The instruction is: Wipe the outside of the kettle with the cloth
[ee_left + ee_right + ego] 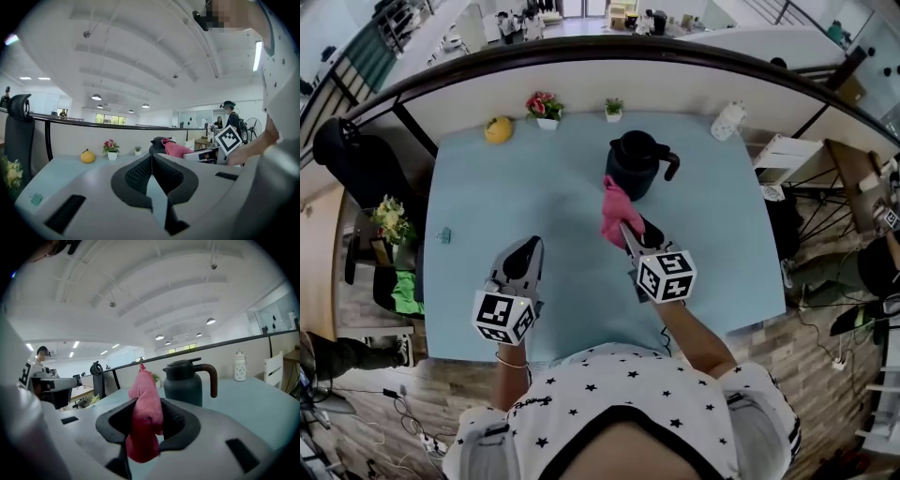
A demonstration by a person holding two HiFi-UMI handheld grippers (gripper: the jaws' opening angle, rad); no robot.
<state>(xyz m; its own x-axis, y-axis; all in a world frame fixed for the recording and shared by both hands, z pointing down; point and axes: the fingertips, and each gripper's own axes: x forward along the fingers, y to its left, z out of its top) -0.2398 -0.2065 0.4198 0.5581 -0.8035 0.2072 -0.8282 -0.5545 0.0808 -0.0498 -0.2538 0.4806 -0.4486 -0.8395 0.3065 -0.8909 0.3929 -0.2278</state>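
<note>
**Right hand-held gripper** [147,423]: clenched on the pink cloth [145,401]. The cloth is bunched between the two dark pads. One end stands up above the jaws and the other hangs below them. In the head view this hand-held gripper [627,232] reaches forward over the middle of the counter [478,206], with the cloth [614,210] at its tip.

**Left hand-held gripper** [151,174]: jaws closed, the pads meeting at their tips. In the head view it [525,255] hangs over the near left part of the counter, well apart from the right one.

**Kettle** [634,164]: dark, upright, lid on, standing on the counter toward the far edge, just beyond the cloth. Its handle [672,165] points to the right. In the right gripper view the kettle [183,380] sits right of the cloth, with a narrow gap between them. From the head view alone we cannot settle whether they touch.

**Along the counter's far edge**, left to right:
- a yellow fruit [498,129]
- a small pot of pink flowers [545,107]
- a tiny green plant [614,109]
- a white patterned bottle [728,120] at the far right corner

**Left side of the counter:** a small teal item [443,234], too small for us to identify.
</note>
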